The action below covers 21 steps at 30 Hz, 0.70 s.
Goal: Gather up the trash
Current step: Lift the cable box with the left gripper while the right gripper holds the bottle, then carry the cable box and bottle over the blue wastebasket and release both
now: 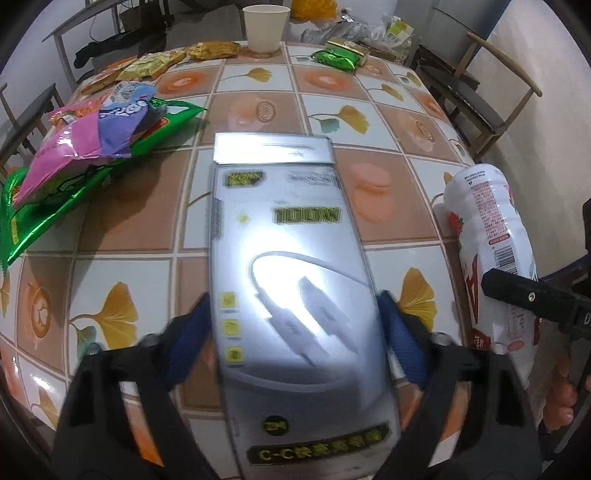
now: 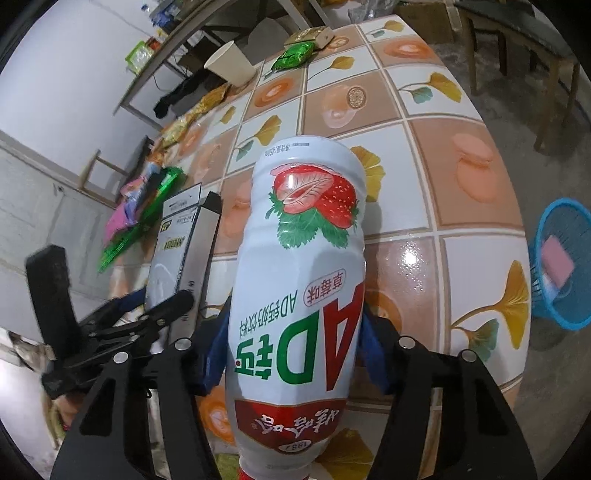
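A grey cable box (image 1: pixel 288 229) printed with white plugs sits between the blue pads of my left gripper (image 1: pixel 295 332), which press on its two long edges above the tiled table (image 1: pixel 122 206). The right wrist view shows the same box (image 2: pixel 181 251) standing on edge at the left. My right gripper (image 2: pixel 291 350) is shut on a white strawberry drink bottle (image 2: pixel 303 240), cap end toward the camera, base pointing away over the table. That bottle (image 1: pixel 491 236) also shows at the right edge of the left wrist view, with a black finger across it.
Crumpled snack wrappers (image 1: pixel 92 136) lie at the table's left. At the far side are a paper cup (image 1: pixel 264 26) and a green packet (image 1: pixel 336 57). A blue basket (image 2: pixel 561 266) with a pink item stands on the floor to the right. Wooden chairs (image 1: pixel 491 99) ring the table.
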Each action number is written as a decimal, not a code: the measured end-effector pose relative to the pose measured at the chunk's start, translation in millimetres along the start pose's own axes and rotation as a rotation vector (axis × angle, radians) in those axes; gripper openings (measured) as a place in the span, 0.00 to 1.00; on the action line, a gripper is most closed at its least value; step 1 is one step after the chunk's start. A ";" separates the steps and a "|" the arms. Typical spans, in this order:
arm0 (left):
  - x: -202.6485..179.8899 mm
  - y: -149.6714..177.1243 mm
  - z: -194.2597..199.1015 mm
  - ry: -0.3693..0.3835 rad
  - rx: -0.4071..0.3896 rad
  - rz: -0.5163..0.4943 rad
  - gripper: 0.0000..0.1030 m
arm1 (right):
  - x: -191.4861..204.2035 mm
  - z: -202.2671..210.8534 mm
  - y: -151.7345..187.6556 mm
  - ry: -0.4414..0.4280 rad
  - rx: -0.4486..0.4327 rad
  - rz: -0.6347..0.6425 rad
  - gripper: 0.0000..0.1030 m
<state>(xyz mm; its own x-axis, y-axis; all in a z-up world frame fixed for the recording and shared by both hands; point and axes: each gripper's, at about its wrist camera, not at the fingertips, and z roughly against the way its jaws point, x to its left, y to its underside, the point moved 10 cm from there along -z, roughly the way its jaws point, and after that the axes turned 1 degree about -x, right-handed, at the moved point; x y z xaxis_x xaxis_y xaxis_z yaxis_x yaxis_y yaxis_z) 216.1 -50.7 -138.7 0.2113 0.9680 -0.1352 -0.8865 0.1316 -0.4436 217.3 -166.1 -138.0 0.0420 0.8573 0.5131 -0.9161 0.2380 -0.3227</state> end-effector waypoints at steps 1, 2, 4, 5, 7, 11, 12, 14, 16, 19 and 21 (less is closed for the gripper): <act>0.1 -0.7 1.2 -0.010 -0.004 -0.003 0.76 | -1.4 1.4 0.0 -0.012 -0.003 -0.008 0.57; -1.7 -2.3 1.6 -0.005 -0.006 -0.002 0.76 | -3.1 3.3 0.2 -0.024 -0.007 -0.017 0.57; -4.1 -5.3 4.4 0.005 -0.014 0.006 0.76 | -8.9 8.9 0.2 -0.049 -0.018 -0.037 0.57; -6.5 -7.7 7.9 0.006 -0.022 0.008 0.76 | -11.0 11.1 0.3 -0.055 -0.023 -0.045 0.57; -12.2 -11.7 12.3 0.006 -0.034 -0.002 0.76 | -19.4 19.9 -0.3 -0.080 -0.039 -0.071 0.57; -40.7 -22.0 23.3 0.052 -0.052 -0.029 0.76 | -40.2 44.4 -2.3 -0.138 -0.088 -0.134 0.57; -51.2 -25.4 25.5 0.073 -0.054 -0.037 0.76 | -49.0 53.9 -2.6 -0.148 -0.108 -0.152 0.57; -72.2 -30.9 28.1 0.106 -0.057 -0.061 0.76 | -64.9 69.3 -2.5 -0.159 -0.140 -0.184 0.57; -97.5 -37.1 29.7 0.140 -0.057 -0.098 0.76 | -87.5 89.4 0.1 -0.161 -0.180 -0.231 0.57; -152.0 -45.1 28.6 0.222 -0.041 -0.168 0.76 | -130.8 122.7 9.1 -0.129 -0.249 -0.316 0.57; -187.3 -47.1 25.1 0.273 -0.020 -0.217 0.76 | -163.7 144.5 19.8 -0.097 -0.296 -0.385 0.57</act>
<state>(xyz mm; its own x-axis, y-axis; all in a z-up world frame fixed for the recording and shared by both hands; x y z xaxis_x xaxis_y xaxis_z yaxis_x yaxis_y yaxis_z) 207.9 -232.9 -70.2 0.4986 0.8249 -0.2665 -0.8013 0.3213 -0.5046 134.6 -367.7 -113.4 0.3053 0.6387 0.7063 -0.6879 0.6608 -0.3002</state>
